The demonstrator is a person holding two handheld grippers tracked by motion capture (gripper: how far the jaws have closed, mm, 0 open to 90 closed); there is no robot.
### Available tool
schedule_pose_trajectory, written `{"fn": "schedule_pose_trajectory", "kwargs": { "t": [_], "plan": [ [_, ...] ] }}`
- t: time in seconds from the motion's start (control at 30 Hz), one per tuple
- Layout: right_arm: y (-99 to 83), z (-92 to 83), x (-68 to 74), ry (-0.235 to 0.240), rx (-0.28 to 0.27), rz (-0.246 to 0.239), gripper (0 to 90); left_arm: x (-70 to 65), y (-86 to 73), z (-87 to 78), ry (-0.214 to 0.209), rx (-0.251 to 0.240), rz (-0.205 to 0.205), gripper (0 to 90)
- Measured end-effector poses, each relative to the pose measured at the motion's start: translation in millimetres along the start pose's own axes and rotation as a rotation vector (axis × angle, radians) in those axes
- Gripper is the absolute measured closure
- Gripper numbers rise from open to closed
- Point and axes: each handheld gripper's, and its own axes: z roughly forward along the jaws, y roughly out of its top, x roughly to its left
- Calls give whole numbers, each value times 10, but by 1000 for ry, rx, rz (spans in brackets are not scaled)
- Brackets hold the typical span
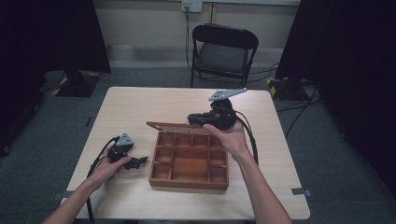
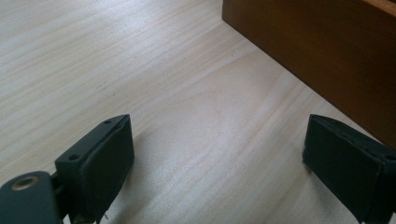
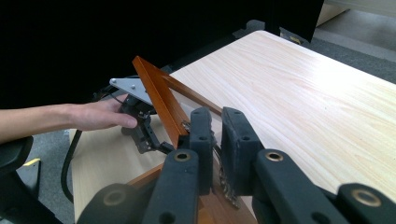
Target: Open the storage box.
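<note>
A brown wooden box [image 1: 187, 183] with several empty compartments sits on the middle of the table. Its lid [image 1: 170, 125] stands tilted up along the far side. My right gripper [image 1: 192, 119] is at the lid's right end, jaws shut on the lid's edge [image 3: 156, 93]. In the right gripper view a small metal fitting shows between the pads of my right gripper [image 3: 217, 116]. My left gripper [image 1: 140, 162] rests low on the table just left of the box. In its own view the left gripper [image 2: 217, 135] is open over bare wood, with the box's side wall [image 2: 317, 51] at upper right.
The light wooden table [image 1: 140, 100] has bare room left, right and behind the box. A black folding chair [image 1: 224, 51] stands beyond the far edge. Dark curtains hang at both sides and cables lie on the grey floor.
</note>
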Motion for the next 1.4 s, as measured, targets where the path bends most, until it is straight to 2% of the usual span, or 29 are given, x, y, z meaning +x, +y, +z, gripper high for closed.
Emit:
{"fn": "schedule_pose_trajectory", "kwargs": {
  "t": [0.7, 1.4],
  "plan": [
    [32, 4, -34, -15, -23, 11, 847, 1, 0, 0, 0, 1, 1, 83],
    [45, 0, -60, -8, -24, 19, 850, 1, 0, -1, 0, 1, 2, 83]
  ]
}}
